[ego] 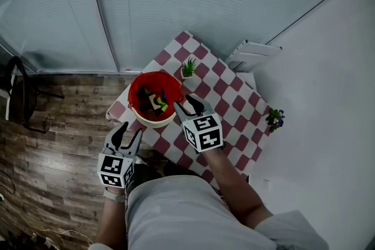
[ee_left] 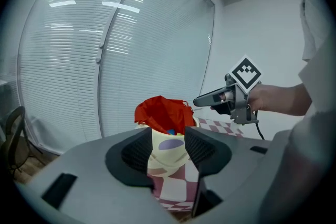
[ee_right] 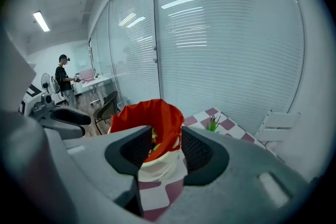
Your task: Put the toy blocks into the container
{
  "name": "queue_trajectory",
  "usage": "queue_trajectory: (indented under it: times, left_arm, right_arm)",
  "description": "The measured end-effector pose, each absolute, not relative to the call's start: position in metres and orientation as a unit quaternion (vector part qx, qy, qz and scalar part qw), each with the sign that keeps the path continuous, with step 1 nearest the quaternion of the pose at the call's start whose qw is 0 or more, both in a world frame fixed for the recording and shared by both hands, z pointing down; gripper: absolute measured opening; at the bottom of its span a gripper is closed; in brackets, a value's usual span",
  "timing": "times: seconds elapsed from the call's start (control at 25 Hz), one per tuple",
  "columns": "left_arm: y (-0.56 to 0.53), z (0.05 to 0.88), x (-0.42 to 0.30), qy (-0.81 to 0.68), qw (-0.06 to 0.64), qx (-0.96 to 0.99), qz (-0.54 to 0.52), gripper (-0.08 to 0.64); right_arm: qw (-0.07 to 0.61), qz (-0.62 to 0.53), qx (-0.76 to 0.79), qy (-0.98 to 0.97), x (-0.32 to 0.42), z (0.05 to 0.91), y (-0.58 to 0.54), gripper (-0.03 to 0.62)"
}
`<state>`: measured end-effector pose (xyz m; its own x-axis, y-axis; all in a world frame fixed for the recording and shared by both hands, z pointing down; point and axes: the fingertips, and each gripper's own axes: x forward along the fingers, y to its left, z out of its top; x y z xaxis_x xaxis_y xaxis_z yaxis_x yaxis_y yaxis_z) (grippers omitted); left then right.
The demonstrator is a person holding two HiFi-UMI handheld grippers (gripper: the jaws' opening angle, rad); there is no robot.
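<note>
One table (ego: 234,108). One container (ego: 138,82). Blocks (ego: 157,101) in it: several, exact count unclear. Two small plants: green plant (ego: 188,68) far, purple plant (ego: 274,119) right. Two grippers: left gripper (ego: 131,130), right gripper (ego: 192,100). One chair (ego: 17,91), left.

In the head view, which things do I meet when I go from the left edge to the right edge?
black chair → left tongs → red-lined container → right tongs → pot of purple flowers
</note>
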<state>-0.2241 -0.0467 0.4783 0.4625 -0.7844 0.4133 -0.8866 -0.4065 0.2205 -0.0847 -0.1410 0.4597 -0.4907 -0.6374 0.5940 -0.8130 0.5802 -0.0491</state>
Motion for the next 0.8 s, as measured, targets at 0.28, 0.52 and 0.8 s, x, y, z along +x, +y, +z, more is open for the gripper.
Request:
queue_trajectory:
  times: [0.28, 0.52, 0.8]
  left_arm:
    - [-0.059, 0.466, -0.181, -0.467, 0.182, 0.855, 0.131, 0.186]
    - [-0.069, 0.456, -0.145, -0.434, 0.163, 0.875, 0.136, 0.186]
    - [-0.079, 0.44, -0.108, -0.397, 0.14, 0.897, 0.135, 0.186]
  right_arm:
    - [0.221, 0.173, 0.476, -0.833, -0.025, 0.447, -0.127, 0.161]
    - [0.18, 0.174, 0.514, -0.821, 0.022, 0.435, -0.113, 0.161]
    - [0.143, 0.163, 0.558, -0.801, 0.069, 0.418, -0.094, 0.161]
